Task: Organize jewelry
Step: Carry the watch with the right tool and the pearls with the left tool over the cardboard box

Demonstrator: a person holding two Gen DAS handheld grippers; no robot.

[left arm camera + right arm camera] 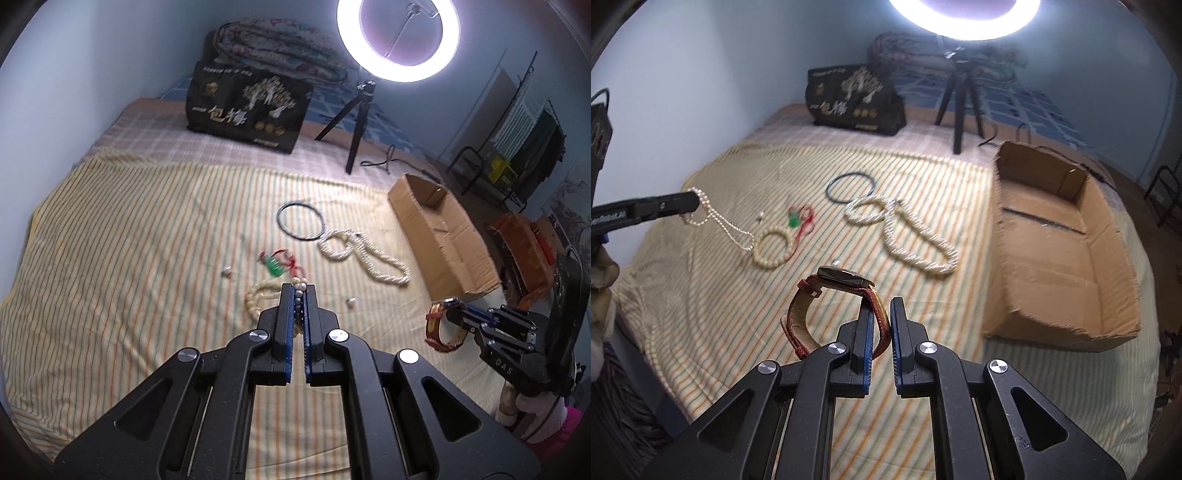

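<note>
Left gripper (299, 295): pressed together on a thin pearl strand (720, 218), beads showing in the slot between the fingers; the strand trails down to the striped bedsheet (129, 240). Lettering on its side in the right wrist view is cut off and not legible.

Right gripper (882, 310): pinching the red strap of a wristwatch (846, 277), held above the sheet with the dial turned up; dial face cannot be read. The body carries "DAS" in the left wrist view.

Cream bead bracelet (772, 251): lying on the sheet, partly hidden behind the left gripper's fingers in the left wrist view.

Two small pale loose pieces (226, 272) (351, 302): on the sheet, too small to identify.

Green pendant on red cord (275, 264): beside the bracelet, blurred.

Thick twisted pearl rope necklace (364, 254): loosely looped, touching the dark ring.

Dark ring (301, 221): flat on the sheet, beyond the necklace.

Cardboard box (1071, 251): open, on the bed's right side; nothing is visible inside.

Tripod (354, 122) with lit ring light (399, 40): at the far end; the light is cut off at the top of the right wrist view.

Black bag (247, 107): gold tree print, large characters "一包梅"; smaller print unreadable.

Folded quilt (280, 48): behind the bag
</note>
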